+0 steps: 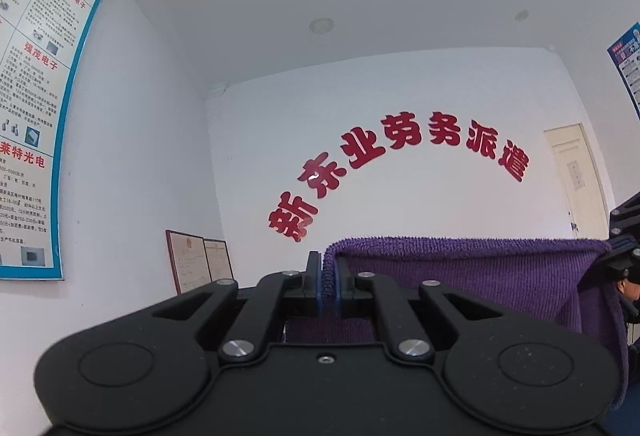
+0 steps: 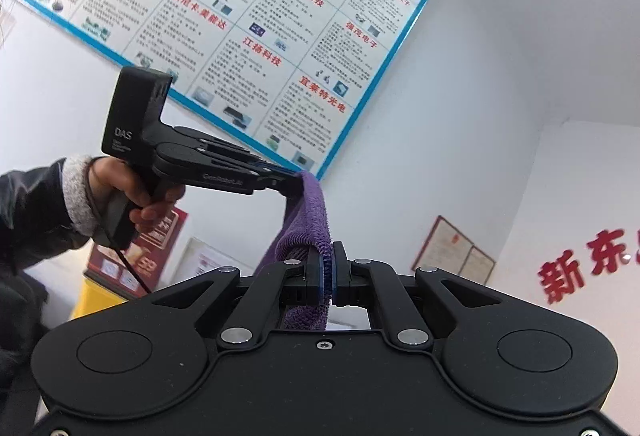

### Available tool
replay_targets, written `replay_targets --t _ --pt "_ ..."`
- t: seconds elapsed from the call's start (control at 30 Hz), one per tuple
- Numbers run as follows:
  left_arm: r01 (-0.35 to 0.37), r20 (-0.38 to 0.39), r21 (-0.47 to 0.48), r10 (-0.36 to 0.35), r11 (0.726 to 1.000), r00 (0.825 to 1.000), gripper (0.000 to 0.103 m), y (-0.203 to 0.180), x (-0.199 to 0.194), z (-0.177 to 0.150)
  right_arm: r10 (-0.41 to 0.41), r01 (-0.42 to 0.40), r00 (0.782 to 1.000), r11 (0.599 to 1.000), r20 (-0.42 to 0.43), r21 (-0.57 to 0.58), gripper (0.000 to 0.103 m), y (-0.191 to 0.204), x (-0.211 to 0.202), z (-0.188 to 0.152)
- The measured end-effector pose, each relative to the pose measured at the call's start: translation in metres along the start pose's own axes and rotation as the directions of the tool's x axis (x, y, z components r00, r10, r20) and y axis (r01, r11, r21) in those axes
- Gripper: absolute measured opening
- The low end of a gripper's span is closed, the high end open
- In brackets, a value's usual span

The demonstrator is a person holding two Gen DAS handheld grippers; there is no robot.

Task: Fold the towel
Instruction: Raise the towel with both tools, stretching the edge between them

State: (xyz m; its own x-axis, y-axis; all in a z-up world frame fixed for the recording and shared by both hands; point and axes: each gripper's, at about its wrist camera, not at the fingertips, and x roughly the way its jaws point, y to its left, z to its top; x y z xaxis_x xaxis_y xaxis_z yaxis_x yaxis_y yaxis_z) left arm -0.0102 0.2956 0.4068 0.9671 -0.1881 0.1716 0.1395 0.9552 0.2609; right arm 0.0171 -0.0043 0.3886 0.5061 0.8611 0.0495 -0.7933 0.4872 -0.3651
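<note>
Purple terry towel [image 1: 472, 268] hangs stretched in the air between two hand-held claws, its top hem running level across the left wrist view from 6 o'clock toward 3 o'clock. The left claw [image 1: 329, 286] is pressed together on one upper corner of the cloth, the blue pads pinching the hem with loops of pile showing between them. At 3 o'clock in the same view, part of the right claw [image 1: 618, 260] meets the towel's far corner at the frame edge.

From the right wrist view, the right claw [image 2: 329, 276] is likewise clamped tight on the towel [image 2: 308, 220], with a fold of fabric draped over and below its fingers at 6 o'clock. The cloth rises toward 9 o'clock, where the left claw [image 2: 294, 181] bites its other corner. A person's hand [image 2: 136, 195], in a dark sleeve with a grey knit cuff, grips that tool's pistol handle at 9 o'clock; a black cable trails down from it.

Behind the towel, red Chinese characters [image 1: 400, 163] arc across a white wall, with a cream door [image 1: 576, 175] at 3 o'clock and framed certificates [image 1: 200, 262] at 8 o'clock. A blue-bordered notice board [image 2: 248, 15] fills the wall at 12 o'clock in the right wrist view. No worktop is visible in either view.
</note>
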Motion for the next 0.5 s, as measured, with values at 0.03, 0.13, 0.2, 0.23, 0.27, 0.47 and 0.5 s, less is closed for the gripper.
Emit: replay_targets --t 0.03,0.13,0.2,0.23,0.27,0.47,0.5 --pt "0.011 -0.016 0.006 -0.011 1.000 1.000 0.006 -0.002 0.005 -0.007 0.024 -0.023 1.000 0.999 -0.004 0.044 0.003 -0.001 0.002 -0.005" --pt "0.072 -0.076 -0.004 -0.072 0.997 0.995 0.006 -0.015 0.027 -0.045 0.054 -0.047 0.998 0.987 -0.037 0.154 0.003 -0.003 0.005 -0.032" --pt "0.112 -0.113 -0.023 -0.114 0.993 0.987 0.006 -0.026 0.043 -0.071 0.062 -0.043 0.996 0.970 -0.071 0.239 0.003 -0.005 0.005 -0.058" --pt "0.143 -0.140 -0.033 -0.146 0.989 0.979 0.006 -0.037 0.054 -0.091 0.063 -0.036 0.994 0.960 -0.091 0.278 0.003 -0.006 0.005 -0.070" --pt "0.173 -0.162 -0.039 -0.177 0.984 0.971 0.006 -0.049 0.063 -0.110 0.061 -0.015 0.990 0.941 -0.127 0.338 0.003 -0.008 0.003 -0.091" --pt "0.397 -0.267 -0.181 -0.434 0.900 0.860 0.006 -0.140 0.112 -0.228 0.038 0.179 0.932 0.816 -0.360 0.549 0.003 -0.008 -0.034 -0.208" --pt "0.430 -0.279 -0.219 -0.478 0.876 0.833 0.006 -0.157 0.119 -0.249 0.038 0.219 0.916 0.788 -0.400 0.575 0.003 -0.008 -0.043 -0.227"
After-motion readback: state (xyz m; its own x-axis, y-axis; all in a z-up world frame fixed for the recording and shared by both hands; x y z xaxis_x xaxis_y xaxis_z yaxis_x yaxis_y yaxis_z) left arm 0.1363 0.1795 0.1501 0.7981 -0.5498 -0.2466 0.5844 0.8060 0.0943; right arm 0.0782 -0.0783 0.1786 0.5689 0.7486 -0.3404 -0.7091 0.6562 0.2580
